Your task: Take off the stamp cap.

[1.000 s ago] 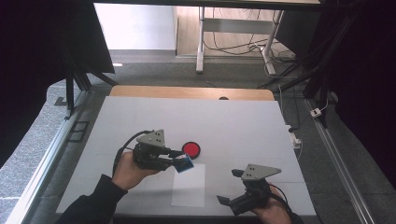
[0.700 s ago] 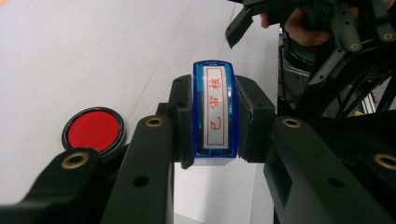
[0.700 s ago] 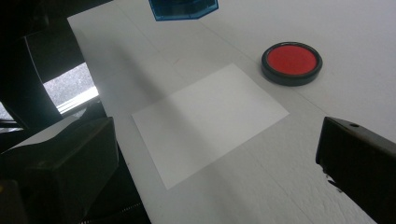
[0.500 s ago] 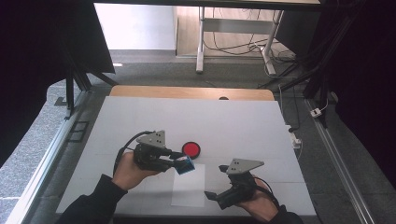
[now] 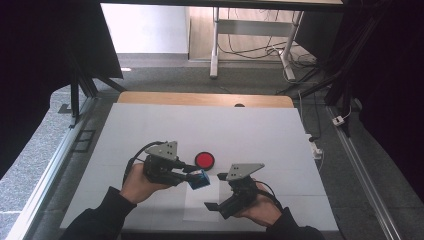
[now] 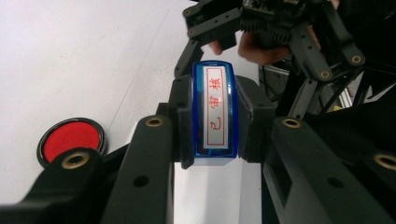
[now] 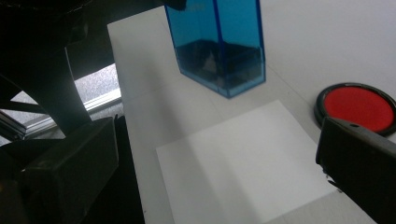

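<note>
Two black pads (image 6: pixel 184 126) of the left gripper (image 5: pixel 192 176) are clamped on a blue stamp (image 6: pixel 215 114), one on each long side; its label with red characters faces that gripper's camera. In the high view the stamp (image 5: pixel 198 179) is held above the near middle of the table (image 5: pixel 150 125), over the far edge of a white sheet (image 5: pixel 200 202). In the right gripper view it hangs clear of the sheet (image 7: pixel 243 163). The right gripper (image 5: pixel 214 192) hovers low over the sheet's right part, its jaws spread wide with nothing between them. A red ink pad (image 5: pixel 204 160) lies just beyond the stamp, near the sheet's far right corner.
</note>
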### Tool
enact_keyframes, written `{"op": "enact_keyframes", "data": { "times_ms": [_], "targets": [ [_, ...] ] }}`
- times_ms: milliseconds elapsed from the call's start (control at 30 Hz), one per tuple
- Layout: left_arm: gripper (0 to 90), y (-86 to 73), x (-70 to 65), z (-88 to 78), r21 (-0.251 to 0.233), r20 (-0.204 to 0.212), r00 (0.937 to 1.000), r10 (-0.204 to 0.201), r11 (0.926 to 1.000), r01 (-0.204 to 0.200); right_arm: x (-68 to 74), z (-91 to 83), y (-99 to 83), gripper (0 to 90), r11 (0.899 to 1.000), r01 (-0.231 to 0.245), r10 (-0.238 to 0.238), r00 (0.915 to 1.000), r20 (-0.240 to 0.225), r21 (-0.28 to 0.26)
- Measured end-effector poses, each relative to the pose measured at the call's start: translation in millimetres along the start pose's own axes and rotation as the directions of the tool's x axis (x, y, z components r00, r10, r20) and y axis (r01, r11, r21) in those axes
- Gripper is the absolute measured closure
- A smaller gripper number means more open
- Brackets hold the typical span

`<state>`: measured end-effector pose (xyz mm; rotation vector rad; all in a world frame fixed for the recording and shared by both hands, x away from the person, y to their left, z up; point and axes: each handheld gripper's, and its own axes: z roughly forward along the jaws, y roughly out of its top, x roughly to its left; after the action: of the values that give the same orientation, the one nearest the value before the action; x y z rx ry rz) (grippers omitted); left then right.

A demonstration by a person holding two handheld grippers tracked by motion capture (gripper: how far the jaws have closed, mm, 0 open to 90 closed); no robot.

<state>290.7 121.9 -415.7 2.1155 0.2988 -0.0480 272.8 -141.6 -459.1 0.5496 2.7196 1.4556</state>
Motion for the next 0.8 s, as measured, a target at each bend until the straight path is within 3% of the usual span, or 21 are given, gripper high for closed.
{"op": "enact_keyframes", "data": {
  "times_ms": [33,133,233,267,300,367,400,567,800],
  "targets": [
    [70.9,-0.1,0.0,-0.2,-0.004,0.005,1.0000,0.001,1.0000,-0.001,-0.4,4.3,2.7,0.0,1.000,0.011,-0.011,0.9995,-0.028,-0.001],
    [70.9,-0.4,-0.3,0.0,-0.008,0.013,0.9999,0.010,0.9999,-0.010,-1.0,9.1,5.0,2.2,1.000,0.014,-0.014,0.9992,-0.038,0.009],
    [70.9,-0.6,-1.0,0.7,-0.007,0.023,0.9994,0.027,0.9996,-0.027,-4.2,14.6,7.0,9.8,1.000,0.015,-0.014,0.9970,-0.076,0.008],
    [70.9,-0.6,-1.3,0.9,-0.006,0.025,0.9991,0.033,0.9994,-0.033,-5.9,16.1,8.4,18.6,1.000,0.017,-0.016,0.9953,-0.095,0.008],
    [70.9,-0.6,-1.6,1.1,-0.005,0.027,0.9989,0.039,0.9992,-0.039,-5.9,16.1,8.4,18.6,1.000,0.017,-0.016,0.9953,-0.095,0.008],
    [70.9,-0.5,-1.9,1.3,-0.001,0.031,0.9986,0.043,0.9991,-0.043,-7.2,16.3,9.9,27.0,1.000,0.017,-0.017,0.9929,-0.118,0.002],
    [70.9,-0.7,-1.9,1.3,-0.006,0.039,0.9980,0.049,0.9988,-0.049,-8.3,15.2,11.2,36.6,1.000,0.020,-0.021,0.9898,-0.141,-0.004],
    [70.9,-0.9,-2.5,0.9,-0.022,0.063,0.9957,0.067,0.9976,-0.066,-11.2,13.0,12.0,52.7,0.999,0.033,-0.038,0.9841,-0.173,-0.030],
    [70.9,-1.1,-2.0,0.0,-0.038,0.087,0.9929,0.081,0.9962,-0.078,-15.0,12.5,10.4,59.0,0.998,0.032,-0.042,0.9761,-0.213,-0.047]
  ]
}}
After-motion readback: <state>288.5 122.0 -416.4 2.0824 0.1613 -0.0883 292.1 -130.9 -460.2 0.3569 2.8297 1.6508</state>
